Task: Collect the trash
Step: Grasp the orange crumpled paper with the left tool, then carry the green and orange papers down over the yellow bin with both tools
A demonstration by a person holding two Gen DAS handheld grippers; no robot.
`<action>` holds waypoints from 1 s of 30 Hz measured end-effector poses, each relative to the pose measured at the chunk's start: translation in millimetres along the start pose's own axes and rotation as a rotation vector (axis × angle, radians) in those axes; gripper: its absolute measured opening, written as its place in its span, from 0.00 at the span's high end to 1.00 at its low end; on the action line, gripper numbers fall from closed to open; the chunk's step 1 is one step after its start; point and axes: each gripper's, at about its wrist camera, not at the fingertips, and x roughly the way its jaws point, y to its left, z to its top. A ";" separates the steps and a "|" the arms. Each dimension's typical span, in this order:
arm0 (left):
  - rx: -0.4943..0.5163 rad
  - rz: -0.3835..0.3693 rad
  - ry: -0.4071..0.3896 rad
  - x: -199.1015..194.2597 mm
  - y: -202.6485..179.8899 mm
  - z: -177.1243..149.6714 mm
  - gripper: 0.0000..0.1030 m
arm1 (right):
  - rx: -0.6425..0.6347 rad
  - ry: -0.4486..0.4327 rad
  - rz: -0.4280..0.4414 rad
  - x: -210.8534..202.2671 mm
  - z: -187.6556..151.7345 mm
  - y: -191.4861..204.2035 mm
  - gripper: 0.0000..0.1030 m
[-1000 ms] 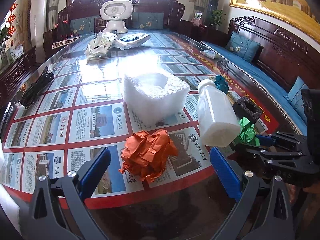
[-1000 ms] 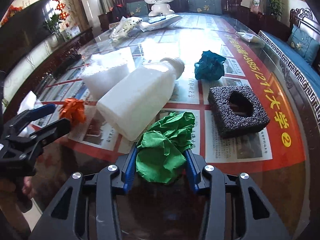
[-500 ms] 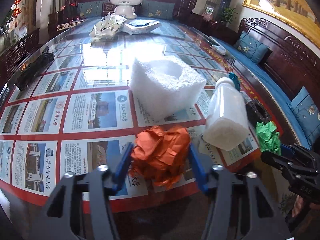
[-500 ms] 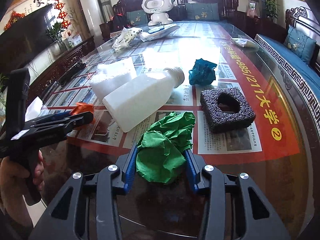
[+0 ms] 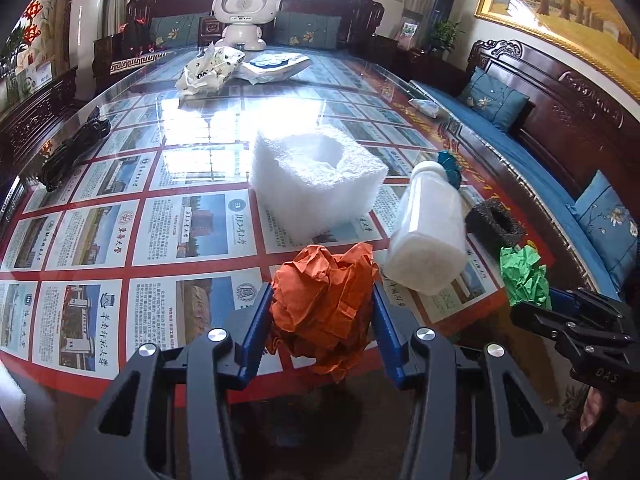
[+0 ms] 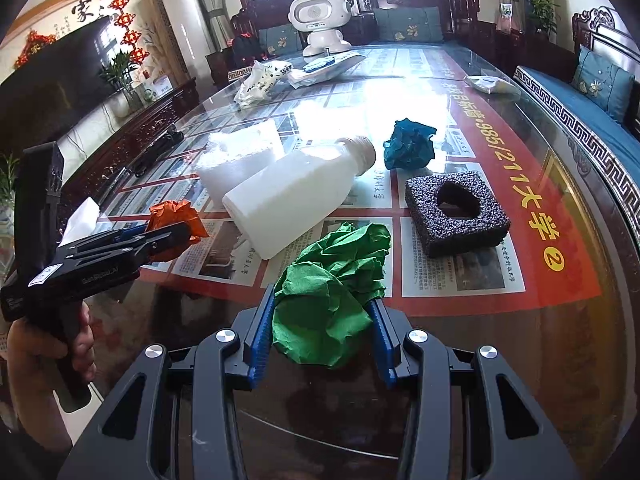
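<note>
Orange paper ball (image 5: pixel 326 304) sits between the left gripper (image 5: pixel 322 334) jaws, which have just been closing onto it; right gripper (image 6: pixel 320 334) jaws clamp the green paper ball (image 6: pixel 330 300).

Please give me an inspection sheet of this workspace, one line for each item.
Surface: glass-topped table over printed posters, strong glare.
Job's things: orange paper ball, green paper ball, teal paper ball, white bottle lying down, white foam block, black foam block.
Clutter: white bags, far end.
Grippers: left gripper jaws have just been closing, now on the orange ball; right gripper jaws clamp the green ball.
Cables: black bundle at the table's edge.
Surroundings: white toy robot, carved benches, blue cushions.
</note>
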 end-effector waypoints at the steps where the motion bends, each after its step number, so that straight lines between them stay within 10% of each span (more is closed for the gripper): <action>1: 0.005 -0.002 -0.005 -4.1 -1.9 -0.9 0.53 | 0.000 -0.004 0.000 -3.1 -0.5 0.7 0.59; 30: 0.173 -0.144 -0.073 -138.6 -88.6 -90.0 0.53 | -0.015 -0.169 0.005 -153.9 -81.8 34.3 0.59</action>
